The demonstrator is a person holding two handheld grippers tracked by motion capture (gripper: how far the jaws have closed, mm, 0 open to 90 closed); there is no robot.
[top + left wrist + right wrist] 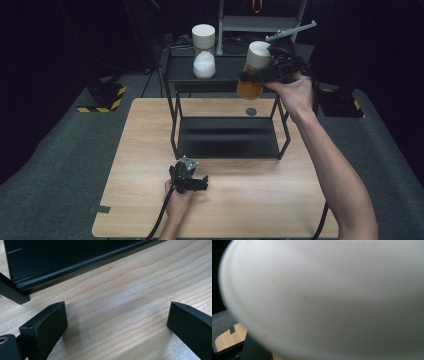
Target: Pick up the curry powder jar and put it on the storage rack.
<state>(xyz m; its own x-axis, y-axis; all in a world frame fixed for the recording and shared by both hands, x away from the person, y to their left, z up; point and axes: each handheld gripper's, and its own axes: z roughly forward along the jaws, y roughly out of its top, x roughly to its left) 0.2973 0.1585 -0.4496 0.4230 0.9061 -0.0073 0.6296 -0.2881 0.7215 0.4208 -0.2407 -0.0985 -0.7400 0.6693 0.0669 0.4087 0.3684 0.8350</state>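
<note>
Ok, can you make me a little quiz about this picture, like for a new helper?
1. True or false: the right gripper holds the orange jar up in the air.
2. Where does the white jar stand? A) on the rack's top shelf B) on the table C) on the floor
3. Fill in: the left gripper's jaws are ____, with nothing between them.

Key: 1 true. 2 A. 3 open.
</note>
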